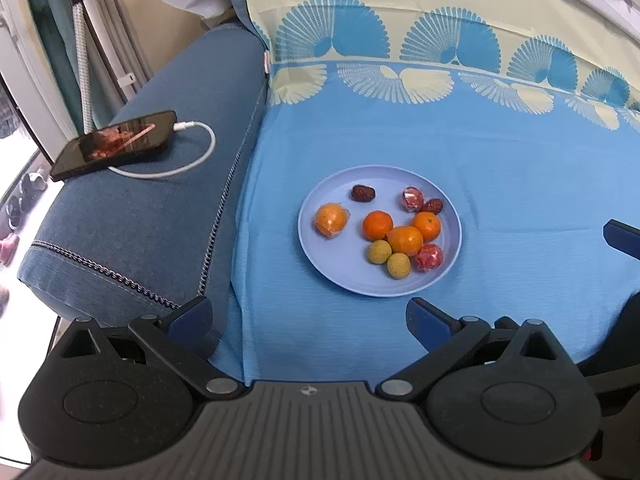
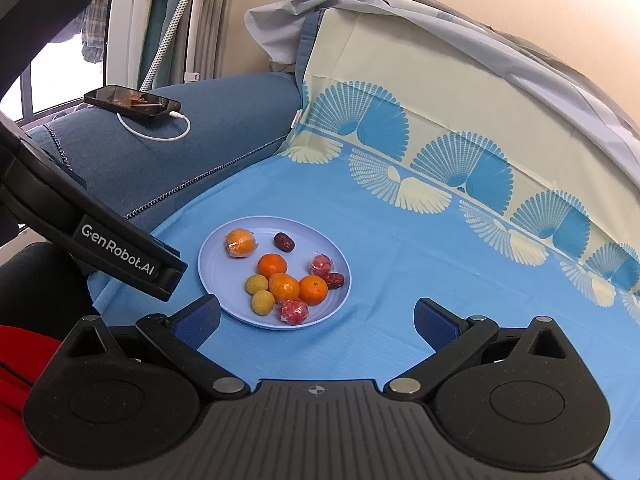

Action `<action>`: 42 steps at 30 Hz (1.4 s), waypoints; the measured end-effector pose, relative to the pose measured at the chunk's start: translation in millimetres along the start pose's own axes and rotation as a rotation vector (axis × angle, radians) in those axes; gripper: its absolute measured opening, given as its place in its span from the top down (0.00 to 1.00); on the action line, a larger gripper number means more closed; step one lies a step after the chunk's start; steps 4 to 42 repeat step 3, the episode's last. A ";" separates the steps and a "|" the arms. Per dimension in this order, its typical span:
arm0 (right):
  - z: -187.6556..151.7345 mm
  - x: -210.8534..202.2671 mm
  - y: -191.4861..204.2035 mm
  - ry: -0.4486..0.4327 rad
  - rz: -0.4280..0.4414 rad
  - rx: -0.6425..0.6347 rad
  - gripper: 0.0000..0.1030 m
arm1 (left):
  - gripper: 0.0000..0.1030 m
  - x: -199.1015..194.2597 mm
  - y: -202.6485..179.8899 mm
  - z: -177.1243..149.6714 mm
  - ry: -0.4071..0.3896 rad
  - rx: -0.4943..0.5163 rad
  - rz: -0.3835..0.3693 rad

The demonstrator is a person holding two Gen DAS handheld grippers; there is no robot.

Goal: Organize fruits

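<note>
A light blue plate (image 1: pixel 320 258) sits on a blue cloth and holds the fruit: a wrapped orange (image 1: pixel 331 220) at its left, three bare oranges (image 1: pixel 405 239) in the middle, two yellow-green round fruits (image 1: pixel 380 251), two red wrapped fruits (image 1: pixel 429 258) and two dark dates (image 1: pixel 363 193). The plate (image 2: pixel 218 276) and the fruit also show in the right wrist view. My left gripper (image 1: pixel 308 316) is open and empty, just short of the plate's near rim. My right gripper (image 2: pixel 316 320) is open and empty, near the plate's right front edge.
A phone (image 1: pixel 114 144) with a white charging cable (image 1: pixel 176 168) lies on the dark blue sofa arm (image 1: pixel 140 220) at the left. The cloth-covered backrest (image 1: pixel 400 20) rises behind the plate. The left gripper's body (image 2: pixel 100 240) reaches in from the left of the right wrist view.
</note>
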State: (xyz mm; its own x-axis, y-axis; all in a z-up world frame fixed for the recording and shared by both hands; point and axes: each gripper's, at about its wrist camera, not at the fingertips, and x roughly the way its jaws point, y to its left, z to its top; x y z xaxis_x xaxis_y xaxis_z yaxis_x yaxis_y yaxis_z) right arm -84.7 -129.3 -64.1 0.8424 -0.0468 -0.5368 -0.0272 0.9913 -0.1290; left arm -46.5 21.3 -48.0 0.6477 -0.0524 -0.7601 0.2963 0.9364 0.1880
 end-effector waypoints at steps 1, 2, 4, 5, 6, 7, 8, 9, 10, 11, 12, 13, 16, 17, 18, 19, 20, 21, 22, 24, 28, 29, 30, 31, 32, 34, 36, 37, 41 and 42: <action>-0.1 -0.2 -0.1 -0.002 0.001 0.000 0.01 | 0.00 -1.3 0.0 0.2 -0.008 -0.004 0.003; 0.1 -0.4 -0.1 -0.004 0.002 0.000 0.01 | 0.00 -2.0 -0.3 0.7 -0.010 -0.006 0.003; 0.2 -0.7 -0.3 -0.007 0.004 0.001 0.01 | 0.00 -2.4 -0.3 1.4 -0.007 -0.005 0.004; 0.2 -0.7 -0.3 -0.007 0.004 0.001 0.01 | 0.00 -2.4 -0.3 1.4 -0.007 -0.005 0.004; 0.2 -0.7 -0.3 -0.007 0.004 0.001 0.01 | 0.00 -2.4 -0.3 1.4 -0.007 -0.005 0.004; 0.2 -0.7 -0.3 -0.007 0.004 0.001 0.01 | 0.00 -2.4 -0.3 1.4 -0.007 -0.005 0.004; 0.2 -0.7 -0.3 -0.007 0.004 0.001 0.01 | 0.00 -2.4 -0.3 1.4 -0.007 -0.005 0.004; 0.2 -0.7 -0.3 -0.007 0.004 0.001 0.01 | 0.00 -2.4 -0.3 1.4 -0.007 -0.005 0.004; 0.2 -0.7 -0.3 -0.007 0.004 0.001 0.01 | 0.00 -2.4 -0.3 1.4 -0.007 -0.005 0.004; 0.2 -0.7 -0.3 -0.007 0.004 0.001 0.01 | 0.00 -2.4 -0.3 1.4 -0.007 -0.005 0.004; 0.2 -0.7 -0.3 -0.007 0.004 0.001 0.01 | 0.00 -2.4 -0.3 1.4 -0.007 -0.005 0.004; 0.2 -0.7 -0.3 -0.007 0.004 0.001 0.01 | 0.00 -2.4 -0.3 1.4 -0.007 -0.005 0.004; 0.2 -0.7 -0.3 -0.007 0.004 0.001 0.01 | 0.00 -2.4 -0.3 1.4 -0.007 -0.005 0.004; 0.2 -0.7 -0.3 -0.007 0.004 0.001 0.01 | 0.00 -2.4 -0.3 1.4 -0.007 -0.005 0.004; 0.2 -0.7 -0.3 -0.007 0.004 0.001 0.01 | 0.00 -2.4 -0.3 1.4 -0.007 -0.005 0.004; 0.2 -0.7 -0.3 -0.007 0.004 0.001 0.01 | 0.00 -2.4 -0.3 1.4 -0.007 -0.005 0.004; 0.2 -0.7 -0.3 -0.007 0.004 0.001 0.01 | 0.00 -2.4 -0.3 1.4 -0.007 -0.005 0.004; 0.2 -0.7 -0.3 -0.007 0.004 0.001 0.01 | 0.00 -2.4 -0.3 1.4 -0.007 -0.005 0.004; 0.2 -0.7 -0.3 -0.007 0.004 0.001 0.01 | 0.00 -2.4 -0.3 1.4 -0.007 -0.005 0.004; 0.2 -0.7 -0.3 -0.007 0.004 0.001 0.01 | 0.00 -2.4 -0.3 1.4 -0.007 -0.005 0.004; 0.2 -0.7 -0.3 -0.007 0.004 0.001 0.01 | 0.00 -2.4 -0.3 1.4 -0.007 -0.005 0.004; 0.2 -0.7 -0.3 -0.007 0.004 0.001 0.01 | 0.00 -2.4 -0.3 1.4 -0.007 -0.005 0.004; 0.2 -0.7 -0.3 -0.007 0.004 0.001 0.01 | 0.00 -2.4 -0.3 1.4 -0.007 -0.005 0.004; 0.2 -0.7 -0.3 -0.007 0.004 0.001 0.01 | 0.00 -2.4 -0.3 1.4 -0.007 -0.005 0.004; 0.2 -0.7 -0.3 -0.007 0.004 0.001 0.01 | 0.00 -2.4 -0.3 1.4 -0.007 -0.005 0.004; 0.2 -0.7 -0.3 -0.007 0.004 0.001 0.01 | 0.00 -2.4 -0.3 1.4 -0.007 -0.005 0.004; 0.2 -0.7 -0.3 -0.007 0.004 0.001 0.01 | 0.00 -2.4 -0.3 1.4 -0.007 -0.005 0.004; 0.2 -0.7 -0.3 -0.007 0.004 0.001 0.01 | 0.00 -2.4 -0.3 1.4 -0.007 -0.005 0.004; 0.2 -0.7 -0.3 -0.007 0.004 0.001 0.01 | 0.00 -2.4 -0.3 1.4 -0.007 -0.005 0.004; 0.2 -0.7 -0.3 -0.007 0.004 0.001 0.01 | 0.00 -2.4 -0.3 1.4 -0.007 -0.005 0.004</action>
